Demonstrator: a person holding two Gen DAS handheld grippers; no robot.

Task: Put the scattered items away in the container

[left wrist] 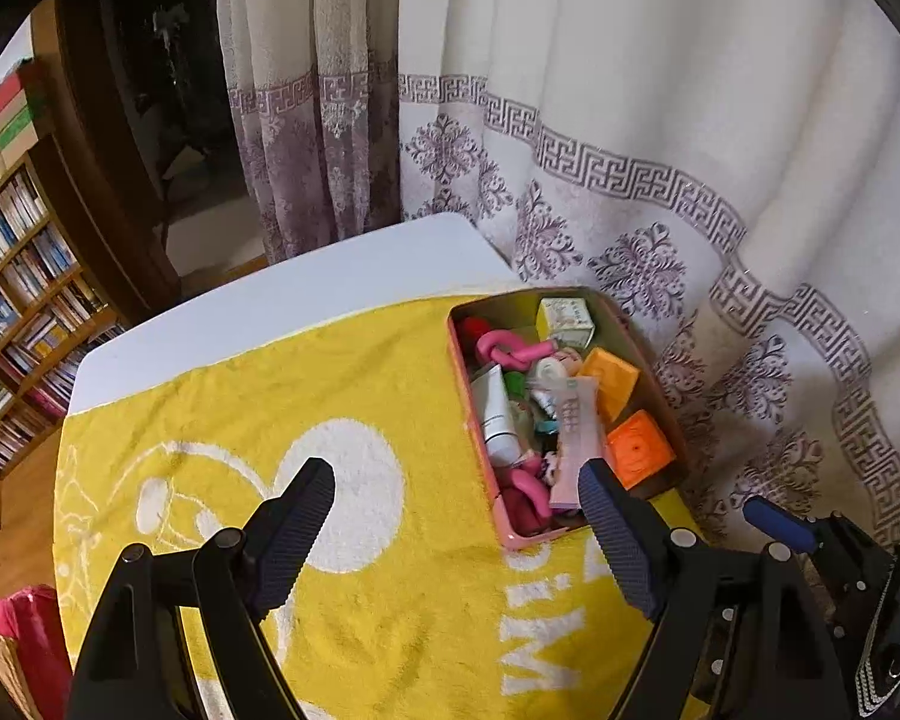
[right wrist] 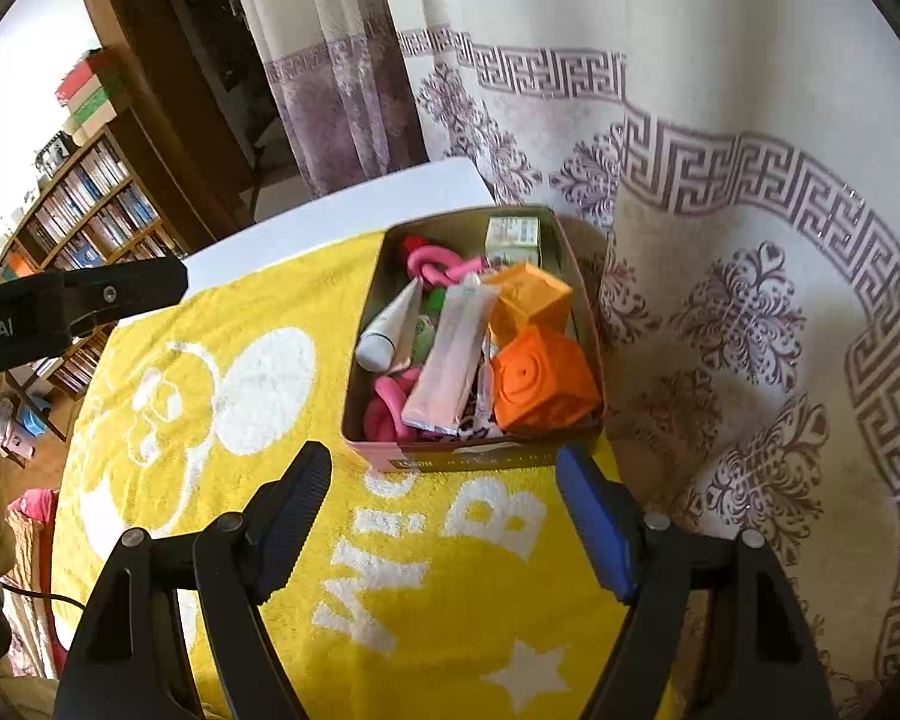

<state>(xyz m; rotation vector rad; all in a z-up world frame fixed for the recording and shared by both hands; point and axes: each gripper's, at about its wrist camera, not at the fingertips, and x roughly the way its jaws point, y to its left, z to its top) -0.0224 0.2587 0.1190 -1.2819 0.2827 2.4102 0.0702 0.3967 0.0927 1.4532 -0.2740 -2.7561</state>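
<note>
A pink-walled box [left wrist: 473, 402] sits on a yellow towel [left wrist: 306, 372], close to the curtain. It holds two orange cubes [left wrist: 639, 447], a white tube [left wrist: 498, 414], pink rings [left wrist: 504, 348], a pale flat packet [left wrist: 576, 444] and a small carton [left wrist: 564, 318]. My left gripper [left wrist: 456, 471] hovers open over the towel just left of the box's near corner, with nothing between its fingers. In the right wrist view the box [right wrist: 480, 461] lies straight ahead, filled with the same things. My right gripper [right wrist: 444, 459] stands open just short of the box's near wall, holding nothing.
The towel [right wrist: 258, 312] covers a white table [left wrist: 306, 294] whose far edge and corner show. A patterned curtain [left wrist: 660, 192] hangs behind and to the right. A bookshelf [left wrist: 24, 300] stands at the left, and a pink bag [left wrist: 24, 630] lies below the table's left edge.
</note>
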